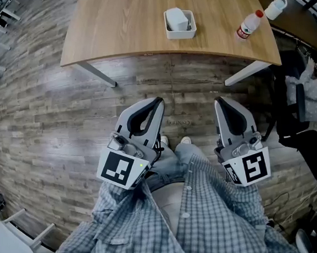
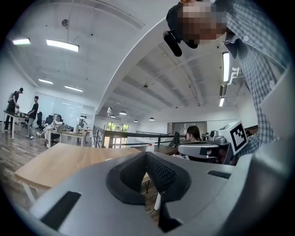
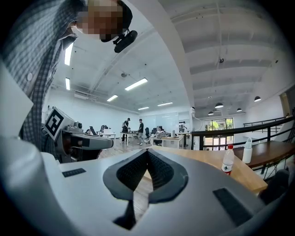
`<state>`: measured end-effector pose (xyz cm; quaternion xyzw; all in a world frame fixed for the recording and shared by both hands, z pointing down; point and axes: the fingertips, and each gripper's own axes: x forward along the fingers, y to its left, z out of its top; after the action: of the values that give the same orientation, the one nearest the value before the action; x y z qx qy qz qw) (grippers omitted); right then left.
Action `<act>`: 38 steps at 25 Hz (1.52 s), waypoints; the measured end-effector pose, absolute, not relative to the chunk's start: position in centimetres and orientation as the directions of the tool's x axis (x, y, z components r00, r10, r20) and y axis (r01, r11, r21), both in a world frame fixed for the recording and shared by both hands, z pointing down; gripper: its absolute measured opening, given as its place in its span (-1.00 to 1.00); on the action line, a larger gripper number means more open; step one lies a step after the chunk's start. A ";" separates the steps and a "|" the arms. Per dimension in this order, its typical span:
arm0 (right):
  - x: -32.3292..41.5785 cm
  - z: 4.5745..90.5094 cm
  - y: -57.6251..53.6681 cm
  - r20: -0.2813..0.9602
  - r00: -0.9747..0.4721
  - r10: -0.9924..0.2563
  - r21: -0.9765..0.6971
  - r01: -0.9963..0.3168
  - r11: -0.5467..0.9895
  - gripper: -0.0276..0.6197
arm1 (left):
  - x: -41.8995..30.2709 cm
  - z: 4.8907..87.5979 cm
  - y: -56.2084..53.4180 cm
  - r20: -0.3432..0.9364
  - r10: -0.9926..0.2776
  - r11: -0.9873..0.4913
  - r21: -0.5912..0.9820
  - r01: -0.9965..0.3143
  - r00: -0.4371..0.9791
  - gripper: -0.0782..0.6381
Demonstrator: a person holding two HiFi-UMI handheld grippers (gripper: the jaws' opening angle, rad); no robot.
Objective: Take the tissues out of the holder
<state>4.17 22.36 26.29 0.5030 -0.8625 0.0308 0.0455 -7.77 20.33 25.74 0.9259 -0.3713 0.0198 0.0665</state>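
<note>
1. Grey-brown plank floor across most of the head view, with a pale wooden worktop along the upper part of the frame.
2. Upper centre, on the worktop: white rectangular holder with white tissues inside.
3. Right of it, near the worktop's edge: clear plastic bottle with red cap.
4. Lower centre-left: grey left gripper, jaws pressed together, nothing between, well apart from the holder.
5. Lower centre-right: grey right gripper, likewise closed and empty.
6. Bottom edge: checked shirt.
</note>
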 end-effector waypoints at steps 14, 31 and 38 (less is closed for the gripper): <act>3.2 26.3 23.0 0.111 -0.448 -0.887 -0.017 -0.893 0.449 -0.88 | -9.9 26.0 20.9 0.092 -0.673 -0.726 0.104 -0.679 0.734 -0.76; -0.6 26.4 24.1 0.115 -0.373 -0.921 0.043 -0.924 0.379 -0.88 | -13.6 26.5 21.3 0.081 -0.608 -0.782 0.107 -0.614 0.789 -0.76; 0.2 26.6 23.6 0.126 -0.339 -0.932 0.060 -0.935 0.348 -0.88 | -13.3 26.7 20.9 0.074 -0.596 -0.793 0.104 -0.600 0.800 -0.76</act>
<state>0.16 23.63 26.63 0.5707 -0.8181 0.0115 0.0691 -13.29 20.87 26.72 0.9466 -0.3159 0.0188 0.0613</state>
